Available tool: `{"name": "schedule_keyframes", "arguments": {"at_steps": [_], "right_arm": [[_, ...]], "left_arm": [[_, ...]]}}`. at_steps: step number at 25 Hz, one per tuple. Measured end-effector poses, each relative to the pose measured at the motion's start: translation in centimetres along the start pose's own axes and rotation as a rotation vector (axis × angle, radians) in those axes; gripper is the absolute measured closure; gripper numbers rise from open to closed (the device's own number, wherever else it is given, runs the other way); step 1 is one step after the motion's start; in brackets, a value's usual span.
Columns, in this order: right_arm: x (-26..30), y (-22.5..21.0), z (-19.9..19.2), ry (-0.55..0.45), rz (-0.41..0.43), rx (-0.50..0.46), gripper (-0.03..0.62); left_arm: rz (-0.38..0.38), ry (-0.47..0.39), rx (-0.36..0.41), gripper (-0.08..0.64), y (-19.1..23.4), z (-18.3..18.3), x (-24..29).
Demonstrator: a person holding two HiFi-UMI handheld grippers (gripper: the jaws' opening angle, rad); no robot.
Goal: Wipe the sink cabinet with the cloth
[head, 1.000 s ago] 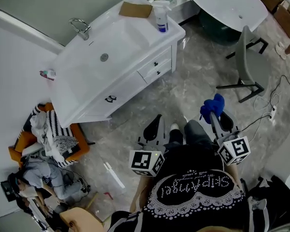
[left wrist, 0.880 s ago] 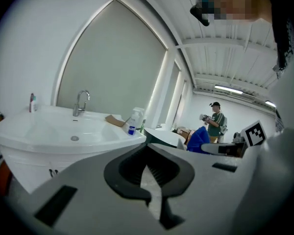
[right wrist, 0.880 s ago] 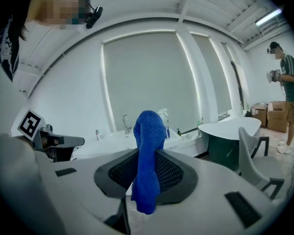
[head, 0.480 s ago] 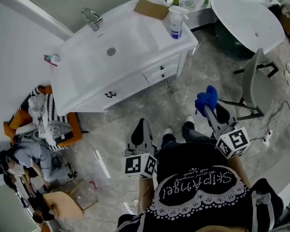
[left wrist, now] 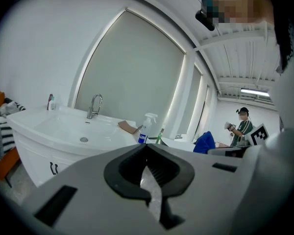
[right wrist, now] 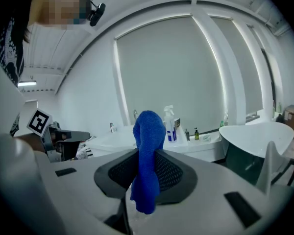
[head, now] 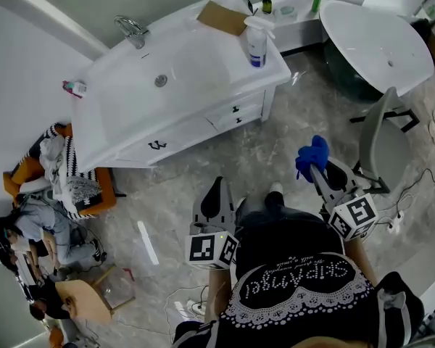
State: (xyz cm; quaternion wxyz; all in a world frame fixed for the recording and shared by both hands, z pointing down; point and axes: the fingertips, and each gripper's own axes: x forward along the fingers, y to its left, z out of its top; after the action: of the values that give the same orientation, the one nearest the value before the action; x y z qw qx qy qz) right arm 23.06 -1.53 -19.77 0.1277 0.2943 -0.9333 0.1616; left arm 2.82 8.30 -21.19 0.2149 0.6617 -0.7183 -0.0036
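Your right gripper (right wrist: pixel 146 182) pinched a blue cloth (right wrist: pixel 148 146) between its jaws, the fabric bunched above the pads and hanging a little below them. Seen from the head view, that gripper (head: pixel 315 171) carried the cloth (head: pixel 312 156) over the grey marbled floor (head: pixel 203 169), well apart from the white sink cabinet (head: pixel 175 135) ahead of you. Your left gripper (left wrist: pixel 149 180) had its jaws pressed together with nothing between them, and it pointed toward the cabinet (left wrist: pixel 44 160) from low at your left side (head: pixel 214 198). On the cabinet's top, a spray bottle (head: pixel 256 42) stood near the right corner, just beside a flat brown piece of cardboard (head: pixel 222 17), while a chrome tap (head: pixel 131 29) rose behind the basin. A white bathtub (head: pixel 377 38) sat to the right of the cabinet, and a grey chair (head: pixel 380 145) stood near your right gripper.
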Motion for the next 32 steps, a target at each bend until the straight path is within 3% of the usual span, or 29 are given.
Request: {"name": "schedule_keyframes", "arguments": {"at_steps": [5, 10, 14, 16, 22, 26, 32], "right_arm": [[1.8, -0.2, 0.5, -0.002, 0.036, -0.018, 0.500], [6.0, 1.4, 1.7, -0.029, 0.076, -0.023, 0.500], [11.2, 2.8, -0.3, -0.035, 0.081, -0.073, 0.500], [14.4, 3.5, -2.5, -0.042, 0.098, -0.100, 0.500], [24.1, 5.4, -10.3, -0.129, 0.173, -0.100, 0.500], [29.3, 4.9, -15.0, -0.174, 0.210, -0.068, 0.500], [35.4, 2.9, -20.9, -0.252, 0.301, -0.061, 0.500]], "left_arm": [[0.011, -0.045, 0.002, 0.555, 0.1, 1.8, 0.6], [0.013, -0.120, 0.148, 0.555, 1.5, 5.2, 1.3], [0.028, -0.160, 0.259, 0.555, 5.8, 5.6, 3.3], [0.030, -0.177, 0.286, 0.555, 8.4, 4.0, 4.9], [0.011, -0.248, 0.240, 0.555, 15.1, -3.9, 10.5], [-0.022, -0.248, 0.250, 0.555, 17.1, -10.3, 14.1], [-0.006, -0.287, 0.276, 0.555, 20.3, -18.4, 18.7]]}}
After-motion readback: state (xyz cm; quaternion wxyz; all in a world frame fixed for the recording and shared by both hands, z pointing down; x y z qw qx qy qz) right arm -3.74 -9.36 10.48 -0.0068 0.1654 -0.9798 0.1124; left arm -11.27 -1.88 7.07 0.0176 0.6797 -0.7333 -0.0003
